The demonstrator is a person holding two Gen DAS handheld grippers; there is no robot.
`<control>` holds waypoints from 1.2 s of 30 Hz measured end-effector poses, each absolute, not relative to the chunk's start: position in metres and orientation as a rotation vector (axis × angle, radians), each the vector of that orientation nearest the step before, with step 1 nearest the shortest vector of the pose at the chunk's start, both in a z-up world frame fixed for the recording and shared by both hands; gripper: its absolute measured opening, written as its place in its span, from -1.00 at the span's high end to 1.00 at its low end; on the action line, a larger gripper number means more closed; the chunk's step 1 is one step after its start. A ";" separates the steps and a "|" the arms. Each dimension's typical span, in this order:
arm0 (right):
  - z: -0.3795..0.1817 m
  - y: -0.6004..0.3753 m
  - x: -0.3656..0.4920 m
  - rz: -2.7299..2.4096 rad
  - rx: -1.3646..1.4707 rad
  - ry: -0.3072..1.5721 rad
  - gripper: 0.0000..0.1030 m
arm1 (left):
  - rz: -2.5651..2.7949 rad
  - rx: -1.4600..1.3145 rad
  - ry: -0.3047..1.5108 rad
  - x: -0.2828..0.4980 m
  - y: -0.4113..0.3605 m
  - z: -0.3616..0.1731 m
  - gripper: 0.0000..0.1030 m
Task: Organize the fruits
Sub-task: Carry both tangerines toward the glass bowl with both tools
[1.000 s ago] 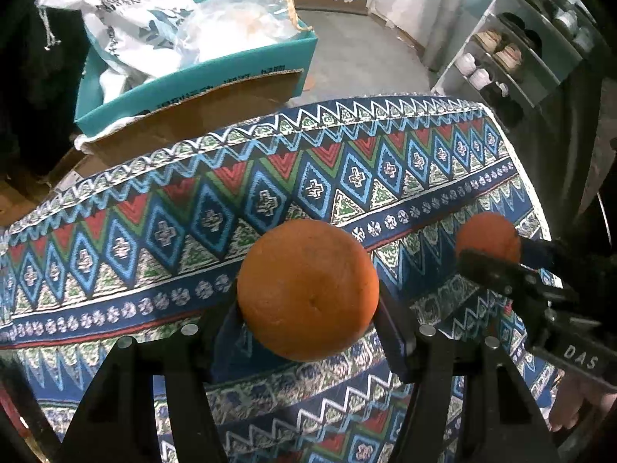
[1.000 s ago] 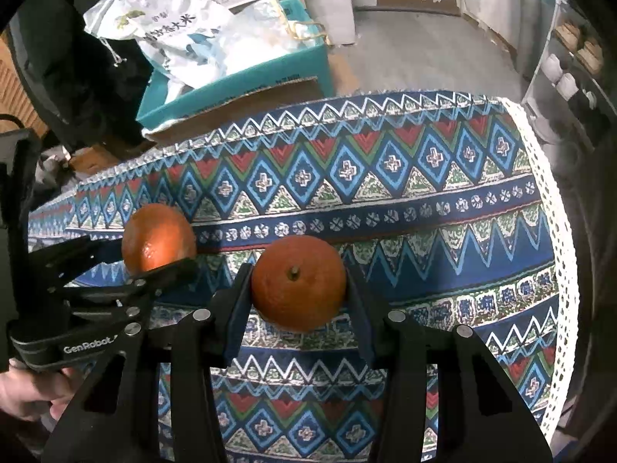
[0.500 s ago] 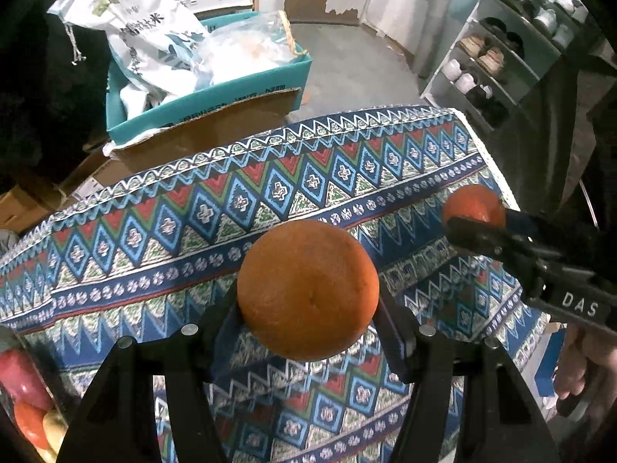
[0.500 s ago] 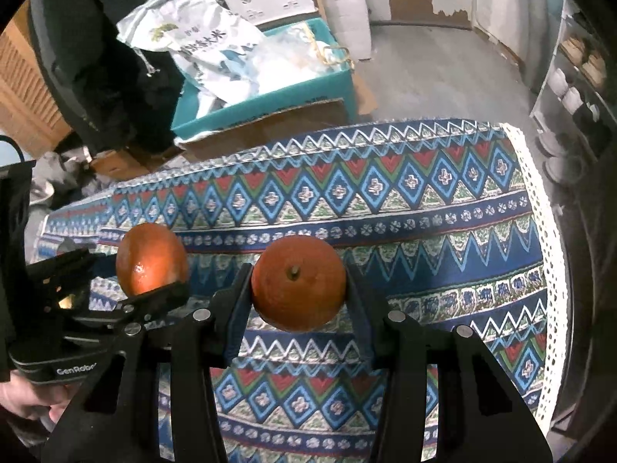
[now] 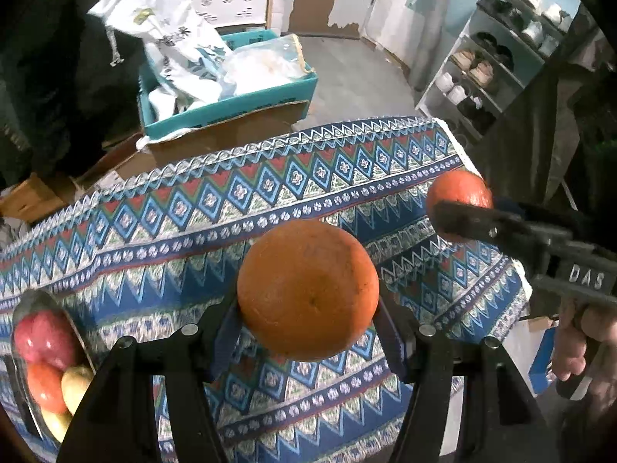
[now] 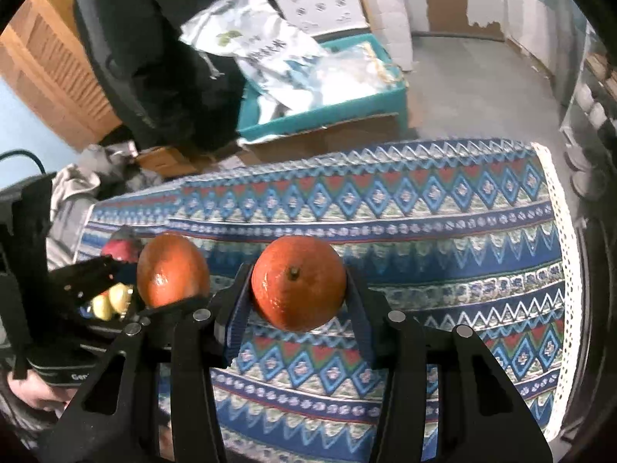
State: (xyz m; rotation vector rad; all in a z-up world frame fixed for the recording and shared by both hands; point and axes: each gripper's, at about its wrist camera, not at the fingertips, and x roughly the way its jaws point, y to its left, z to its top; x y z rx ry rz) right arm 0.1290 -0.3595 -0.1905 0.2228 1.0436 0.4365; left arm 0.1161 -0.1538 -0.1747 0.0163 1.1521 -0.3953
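My left gripper is shut on a large orange and holds it above the patterned tablecloth. My right gripper is shut on a second orange with a stem, also held above the cloth. Each orange shows in the other view: the right one at the right, the left one at the left. A tray of fruit with a red apple and yellow fruits sits at the table's left end, also seen in the right wrist view.
Behind the table stands a teal box with white bags and cardboard. A shoe rack stands at the back right. The table's lace-edged right end drops to the floor.
Both grippers have risen and pulled back with their oranges. The view has swung left, so the fruit tray has come into sight at the table's left end.
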 end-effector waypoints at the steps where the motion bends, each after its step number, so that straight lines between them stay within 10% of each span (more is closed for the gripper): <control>1: -0.186 -0.356 0.126 0.450 0.226 1.037 0.10 | -0.395 0.010 1.151 0.111 -0.150 -0.173 -0.26; 36: -0.159 -0.186 0.105 0.779 0.134 1.082 0.10 | -0.143 -0.170 1.099 0.033 0.029 -0.158 -0.26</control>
